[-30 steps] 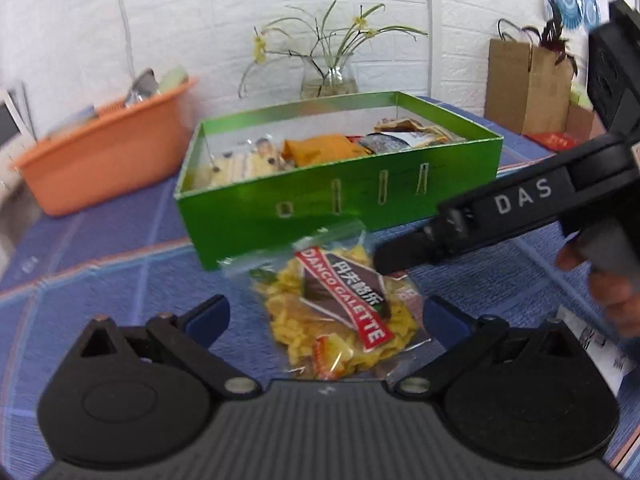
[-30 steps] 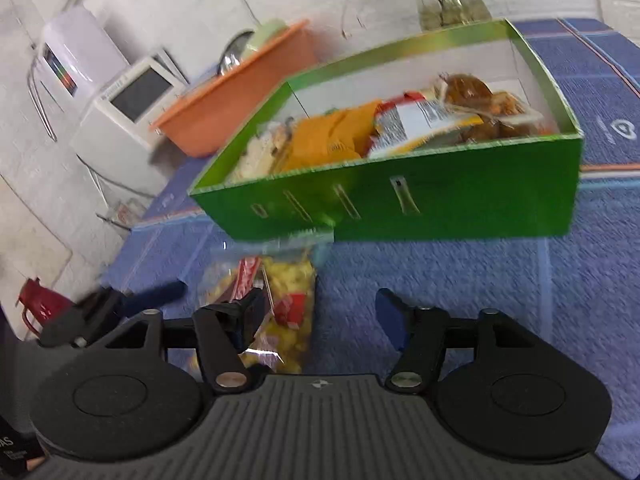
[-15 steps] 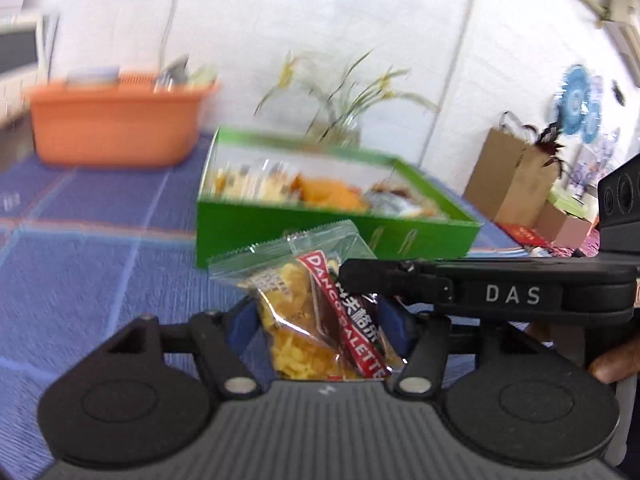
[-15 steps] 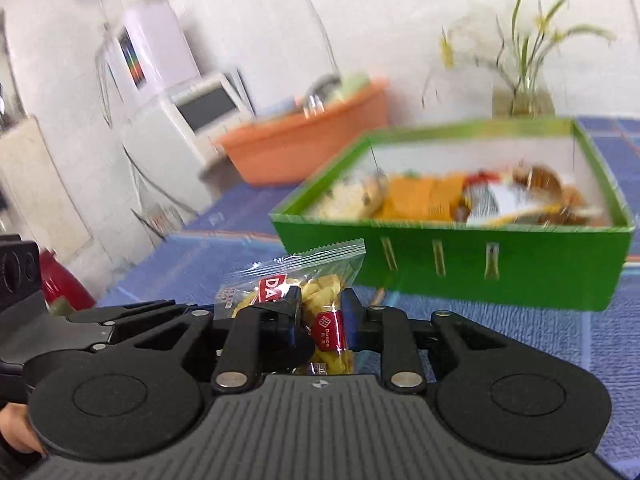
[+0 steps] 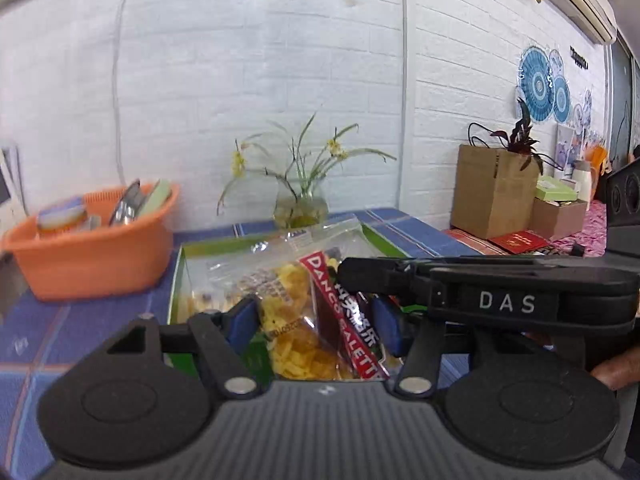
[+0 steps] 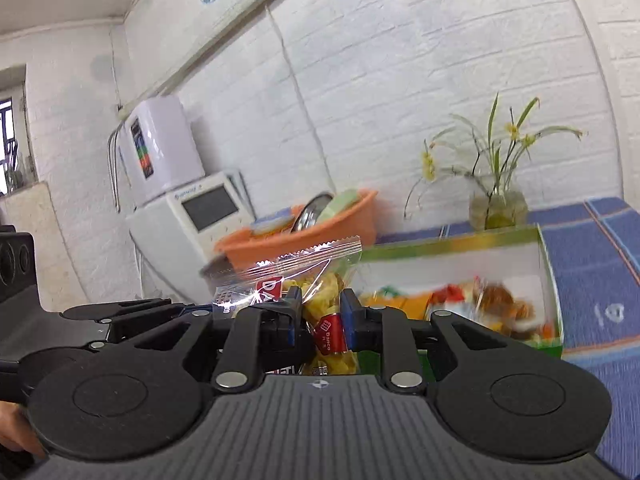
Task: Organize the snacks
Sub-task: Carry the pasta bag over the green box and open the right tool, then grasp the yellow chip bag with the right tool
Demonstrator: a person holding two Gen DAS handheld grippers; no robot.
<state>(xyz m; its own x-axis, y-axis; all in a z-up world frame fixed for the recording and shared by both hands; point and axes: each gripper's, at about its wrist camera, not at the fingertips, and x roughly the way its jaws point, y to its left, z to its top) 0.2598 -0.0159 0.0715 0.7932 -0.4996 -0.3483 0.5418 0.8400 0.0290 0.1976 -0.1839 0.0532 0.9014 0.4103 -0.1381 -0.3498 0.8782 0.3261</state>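
Clear snack bag (image 6: pixel 320 300) pinched between right fingers (image 6: pixel 347 318)

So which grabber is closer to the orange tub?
Left, probably. The orange tub sits ahead-left of the left gripper; the right gripper is on the opposite side. Both are shut on the snack bag.

Both grippers pinch the same snack bag (image 5: pixel 316 320): left gripper (image 5: pixel 318 322) wider, right gripper (image 6: pixel 320 320) narrow, fingers crossing
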